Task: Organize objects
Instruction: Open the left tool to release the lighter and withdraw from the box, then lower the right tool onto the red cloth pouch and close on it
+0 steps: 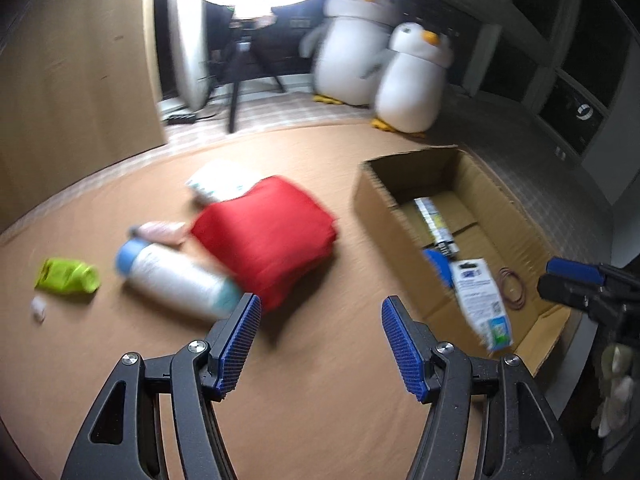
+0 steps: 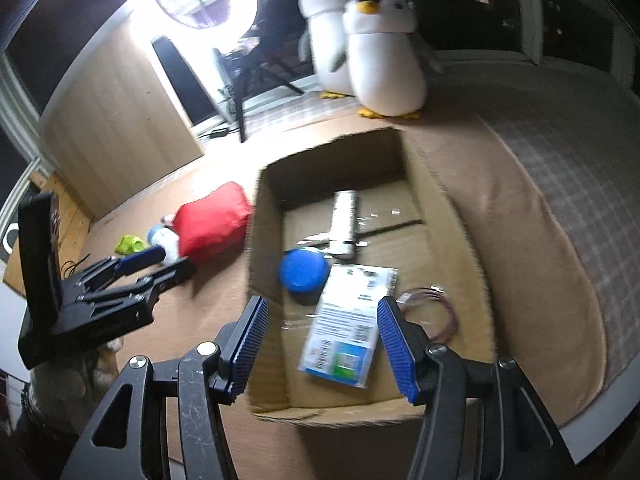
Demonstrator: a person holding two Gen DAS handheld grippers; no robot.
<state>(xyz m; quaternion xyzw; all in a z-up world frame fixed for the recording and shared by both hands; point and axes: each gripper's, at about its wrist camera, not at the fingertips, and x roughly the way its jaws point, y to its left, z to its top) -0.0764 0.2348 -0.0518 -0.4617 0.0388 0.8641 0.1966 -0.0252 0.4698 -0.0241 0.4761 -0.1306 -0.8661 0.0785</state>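
Right gripper (image 2: 320,344) agape and empty above the cardboard box (image 2: 436,200), flat packet (image 2: 348,320) loose below its pads. Left gripper (image 1: 320,344) also wide, holding nothing; white bottle (image 1: 176,276) just ahead-left, red bundle (image 1: 268,236) straight beyond. Best to square the pads across the bottle's body before closing, then carry rightward to the box.

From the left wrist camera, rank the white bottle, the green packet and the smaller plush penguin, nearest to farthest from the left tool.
1. White bottle: lying just beyond the left tool, left of centre.
2. Green packet: farther out, far left on the brown surface.
3. Smaller plush penguin: standing at the back, right of centre.
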